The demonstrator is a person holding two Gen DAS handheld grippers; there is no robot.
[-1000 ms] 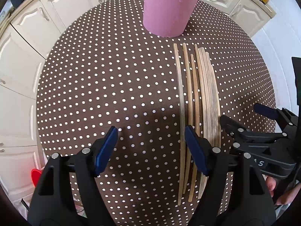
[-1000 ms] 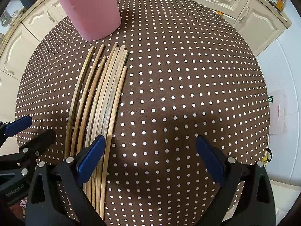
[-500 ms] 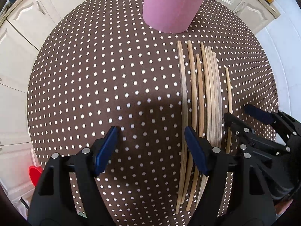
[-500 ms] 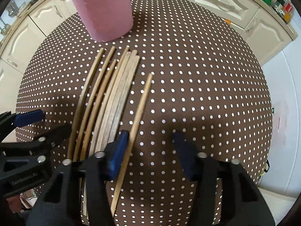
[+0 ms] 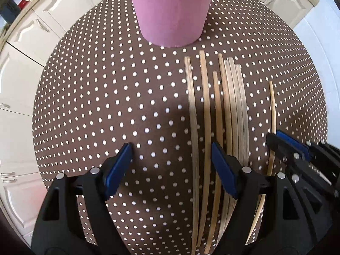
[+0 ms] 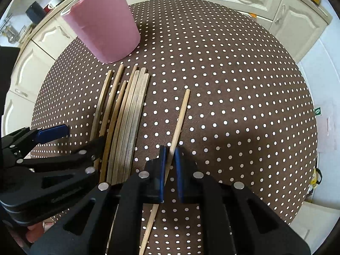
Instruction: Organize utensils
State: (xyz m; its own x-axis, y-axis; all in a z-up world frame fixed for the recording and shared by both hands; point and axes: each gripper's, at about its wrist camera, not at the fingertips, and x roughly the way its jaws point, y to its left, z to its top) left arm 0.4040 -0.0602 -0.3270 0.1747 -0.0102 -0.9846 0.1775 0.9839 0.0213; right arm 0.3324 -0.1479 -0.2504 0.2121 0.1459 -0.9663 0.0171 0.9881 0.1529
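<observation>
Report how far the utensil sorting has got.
Done: two sticks seem to poke from the pink cup. In hand: the right claw is shut on one chopstick, pulled aside from the bundle. Left: that bundle on the table; the left claw is open.

Both views bright, evenly daylit, sharp at centre. Soft dark shadows fall on the tabletop (image 5: 89, 110) ahead of each claw. Strong fisheye bending and black vignetting at the edges.

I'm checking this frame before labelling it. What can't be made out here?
- Inside of the pink cup: its wall hides it in the right wrist view; the left wrist view crops its top.
- Near ends of the chopsticks: under the left gripper.
- Lone chopstick: partly hidden by the right gripper.
</observation>
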